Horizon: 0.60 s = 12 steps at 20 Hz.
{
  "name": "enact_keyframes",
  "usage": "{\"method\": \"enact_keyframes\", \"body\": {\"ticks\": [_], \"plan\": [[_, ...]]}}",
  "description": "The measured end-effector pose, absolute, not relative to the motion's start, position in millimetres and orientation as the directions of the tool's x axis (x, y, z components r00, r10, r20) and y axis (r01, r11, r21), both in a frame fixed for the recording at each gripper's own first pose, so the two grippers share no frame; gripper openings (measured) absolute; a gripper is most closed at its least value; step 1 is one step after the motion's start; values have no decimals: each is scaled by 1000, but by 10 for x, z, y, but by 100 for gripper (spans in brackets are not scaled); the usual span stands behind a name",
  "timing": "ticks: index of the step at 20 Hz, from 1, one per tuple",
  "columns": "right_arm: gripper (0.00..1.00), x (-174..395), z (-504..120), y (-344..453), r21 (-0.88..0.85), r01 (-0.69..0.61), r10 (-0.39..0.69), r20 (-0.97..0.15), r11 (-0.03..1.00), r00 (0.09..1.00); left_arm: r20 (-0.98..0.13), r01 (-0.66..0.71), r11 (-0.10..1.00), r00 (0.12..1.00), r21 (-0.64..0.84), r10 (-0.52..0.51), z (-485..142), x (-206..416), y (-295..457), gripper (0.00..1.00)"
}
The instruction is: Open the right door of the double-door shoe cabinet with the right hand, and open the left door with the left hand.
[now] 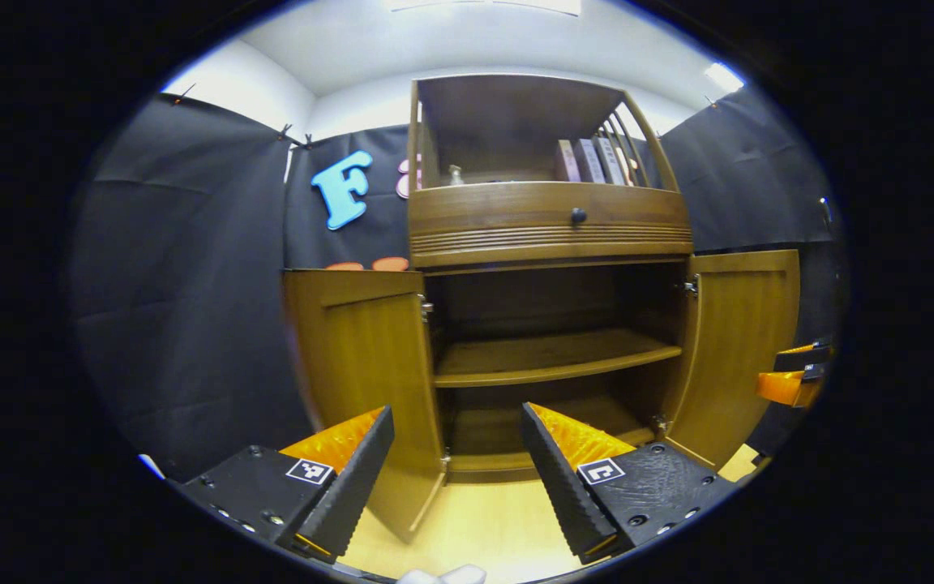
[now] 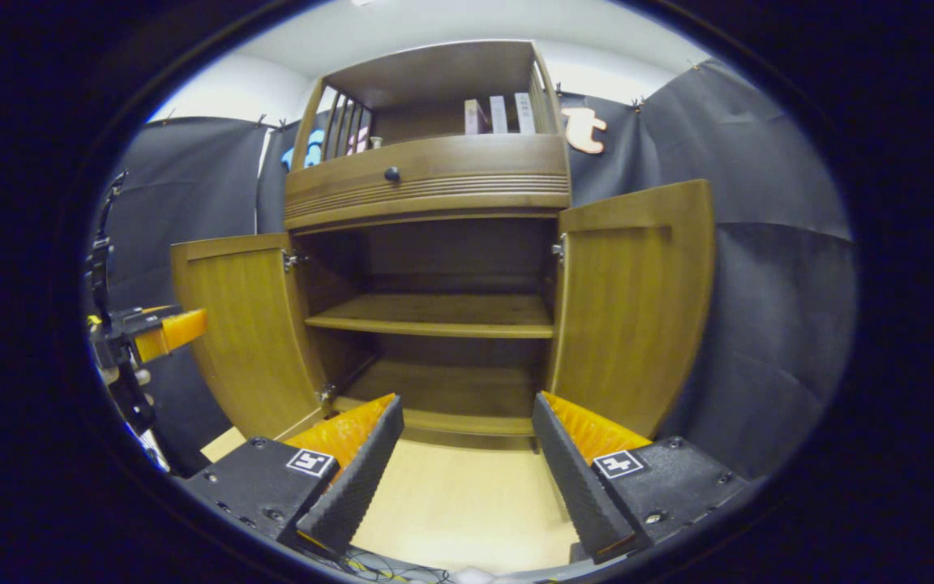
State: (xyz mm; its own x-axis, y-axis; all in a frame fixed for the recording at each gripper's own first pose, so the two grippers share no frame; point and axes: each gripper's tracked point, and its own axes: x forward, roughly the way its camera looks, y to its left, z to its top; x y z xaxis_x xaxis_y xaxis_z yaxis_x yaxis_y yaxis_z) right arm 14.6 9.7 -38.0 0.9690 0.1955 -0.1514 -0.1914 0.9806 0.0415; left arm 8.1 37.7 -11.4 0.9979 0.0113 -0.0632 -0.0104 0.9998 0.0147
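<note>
Both doors swung wide: left door [image 1: 370,357] just ahead-left of left claw [image 1: 457,462], right door [image 2: 637,308] ahead-right of right claw [image 2: 467,454]; both claws spread wide, empty, clear of doors

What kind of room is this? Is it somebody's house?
Probably not a real home: it looks like a recording booth set up like one. Black cloth hangs all around as walls, and a wooden shoe cabinet stands alone with both doors open, books on top.
</note>
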Motion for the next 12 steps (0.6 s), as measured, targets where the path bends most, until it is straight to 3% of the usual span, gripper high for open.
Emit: {"method": "enact_keyframes", "body": {"ticks": [1, 3, 4, 6, 12], "plan": [[100, 146, -385, 24, 41, -181, 185, -149, 983, 971, -71, -2, 1000, 997, 17, 3, -142, 89, 233, 86], [100, 163, -369, -106, 45, -161, 166, -141, 986, 976, -80, 29, 999, 996, 22, -28, -204, 84, -69, 100], [100, 167, -375, -165, 47, -152, 157, -139, 987, 978, -86, 41, 999, 996, 21, -39, -224, 86, -198, 90], [100, 174, -369, -252, 56, -137, 143, -131, 989, 981, -93, 44, 999, 995, 28, -42, -260, 86, -359, 100], [100, 222, -349, -373, 70, -118, 126, -117, 991, 985, -96, 79, 996, 993, 42, -74, -287, 42, -686, 96]]}}
